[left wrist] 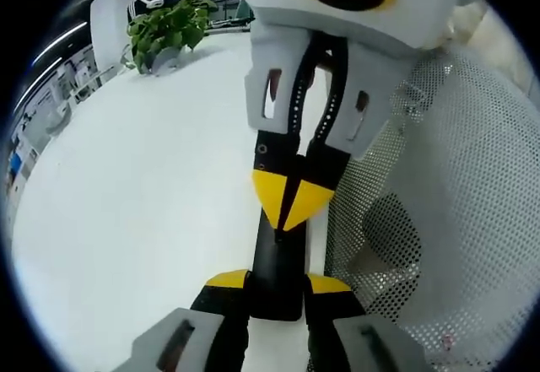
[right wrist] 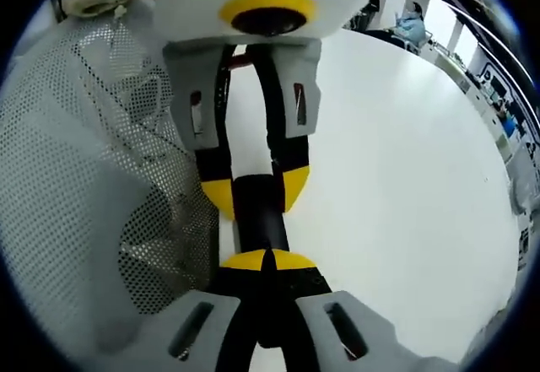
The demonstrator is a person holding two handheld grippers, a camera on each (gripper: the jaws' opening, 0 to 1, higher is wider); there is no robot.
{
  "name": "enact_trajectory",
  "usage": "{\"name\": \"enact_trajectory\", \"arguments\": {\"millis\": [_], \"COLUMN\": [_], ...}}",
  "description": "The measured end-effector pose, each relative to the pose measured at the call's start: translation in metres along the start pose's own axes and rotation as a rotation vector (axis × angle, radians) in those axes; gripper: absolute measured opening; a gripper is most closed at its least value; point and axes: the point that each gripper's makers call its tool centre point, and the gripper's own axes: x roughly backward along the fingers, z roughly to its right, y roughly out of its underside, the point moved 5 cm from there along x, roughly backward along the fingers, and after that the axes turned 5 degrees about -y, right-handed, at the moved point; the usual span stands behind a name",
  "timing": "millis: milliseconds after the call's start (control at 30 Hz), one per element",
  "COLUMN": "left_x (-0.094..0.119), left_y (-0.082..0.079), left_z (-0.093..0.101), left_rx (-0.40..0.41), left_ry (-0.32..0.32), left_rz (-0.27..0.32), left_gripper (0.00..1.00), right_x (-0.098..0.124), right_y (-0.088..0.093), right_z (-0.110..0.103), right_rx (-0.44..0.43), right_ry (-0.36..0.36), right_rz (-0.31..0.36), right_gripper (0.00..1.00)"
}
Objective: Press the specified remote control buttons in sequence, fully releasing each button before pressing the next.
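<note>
1. Remote (left wrist: 277, 279): one, black and slim, lying on my white table (left wrist: 143, 212); its near end sits between my left gripper (left wrist: 278, 284) tips, which clamp it from both sides.
2. Right gripper (right wrist: 267, 260): my yellow tips are pinched together, touching over the remote's (right wrist: 260, 212) other end; in the left gripper view it (left wrist: 291, 203) comes down from the top, tips meeting on the remote.
3. Mesh basket (left wrist: 447, 186): one, white, just beside the remote.
4. Plant (left wrist: 164, 30): one, leafy green, at the table's far edge.
5. People: one seated behind the plant, another beyond the table in the right gripper view.
</note>
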Motion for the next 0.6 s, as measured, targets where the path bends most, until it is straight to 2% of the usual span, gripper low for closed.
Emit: {"name": "enact_trajectory", "arguments": {"millis": [267, 500, 600], "left_x": [-0.0004, -0.0002, -0.0003], "left_y": [0.0006, 0.0010, 0.0014], "left_z": [-0.0017, -0.0005, -0.0003], "left_rx": [0.022, 0.013, 0.013], "left_ry": [0.005, 0.003, 0.000], "left_rz": [0.009, 0.016, 0.020], "left_gripper": [0.25, 0.25, 0.25], "right_x": [-0.0023, -0.0024, -0.0027], "right_y": [-0.0028, -0.0023, -0.0030], "right_z": [-0.0010, 0.0006, -0.0029], "right_rx": [0.085, 0.023, 0.057], "right_ry": [0.006, 0.009, 0.033], "right_rz": [-0.054, -0.045, -0.054], "right_gripper": [0.00, 0.00, 0.00]}}
